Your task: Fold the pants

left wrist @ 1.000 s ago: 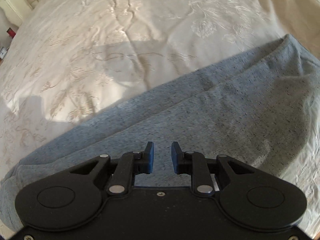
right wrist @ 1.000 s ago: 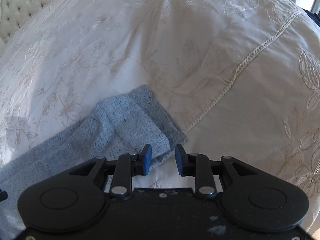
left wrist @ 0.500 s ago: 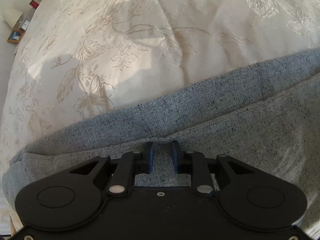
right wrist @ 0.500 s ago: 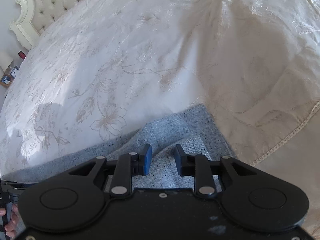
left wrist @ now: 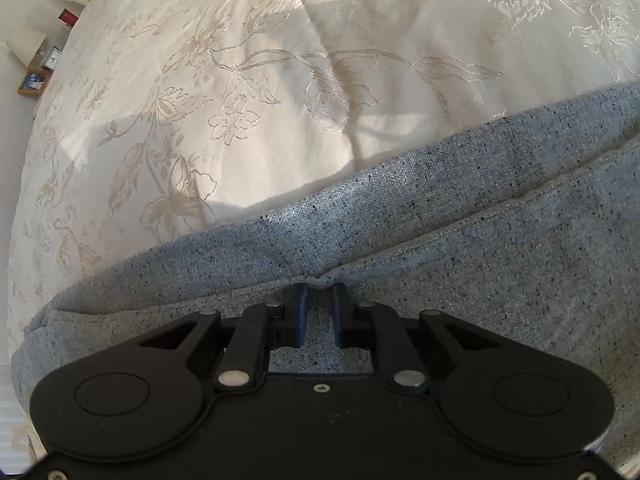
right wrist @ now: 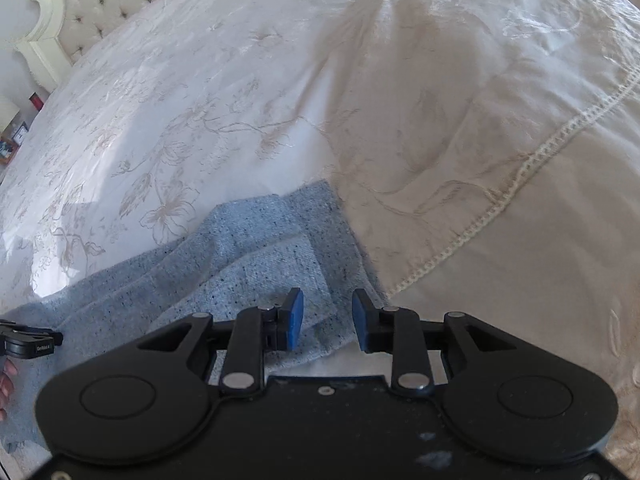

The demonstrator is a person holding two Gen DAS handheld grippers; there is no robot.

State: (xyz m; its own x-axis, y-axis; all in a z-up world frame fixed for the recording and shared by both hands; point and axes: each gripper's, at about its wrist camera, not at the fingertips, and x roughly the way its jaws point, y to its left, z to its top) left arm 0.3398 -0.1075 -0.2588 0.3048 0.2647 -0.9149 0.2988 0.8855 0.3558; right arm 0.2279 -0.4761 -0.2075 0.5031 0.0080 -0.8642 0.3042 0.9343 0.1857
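Observation:
Grey-blue speckled pants lie across a cream embroidered bedspread, one layer folded over another. My left gripper points down onto the upper layer's folded edge. Its jaws are closing, and the cloth puckers between the blue pads. In the right wrist view the leg ends lie stacked, hems toward the right. My right gripper hovers over the near hem corner. Its jaws are opening and the pads touch nothing.
The bedspread has a stitched border seam to the right of the hems. A tufted headboard is at far left, and small bedside items sit beyond the bed's edge. A person's fingers show at the left edge.
My left gripper has dropped onto the pants and its jaws have narrowed on the folded edge. My right gripper has shifted over the leg hems and its jaws stand a little wider.

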